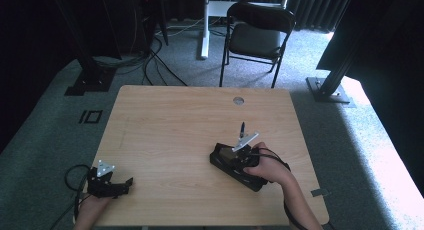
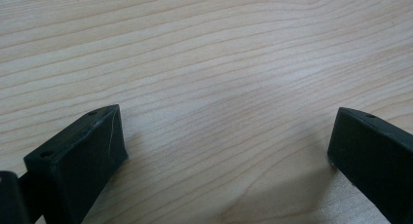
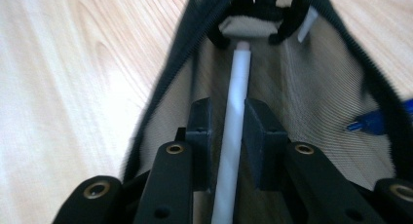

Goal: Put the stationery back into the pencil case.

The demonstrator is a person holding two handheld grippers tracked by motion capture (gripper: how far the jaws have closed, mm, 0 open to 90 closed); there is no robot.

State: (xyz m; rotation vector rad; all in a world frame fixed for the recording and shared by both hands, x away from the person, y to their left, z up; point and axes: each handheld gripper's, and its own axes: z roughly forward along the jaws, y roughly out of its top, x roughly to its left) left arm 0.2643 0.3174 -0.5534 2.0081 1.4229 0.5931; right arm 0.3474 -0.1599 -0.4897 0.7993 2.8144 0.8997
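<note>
Pale wood-grain worktop (image 1: 175, 135), black pouch (image 3: 311, 87) with beige ribbed lining, white pen (image 3: 234, 121), blue pen (image 3: 372, 122), black folding chair (image 1: 257, 32)

A pale wood-grain table (image 2: 219, 63) with a smooth, matt finish is seen. The pencil case (image 3: 316, 87) is lined with finely woven beige cloth and edged in black fabric, while the white pen (image 3: 234, 121) looks like smooth plastic.
</note>
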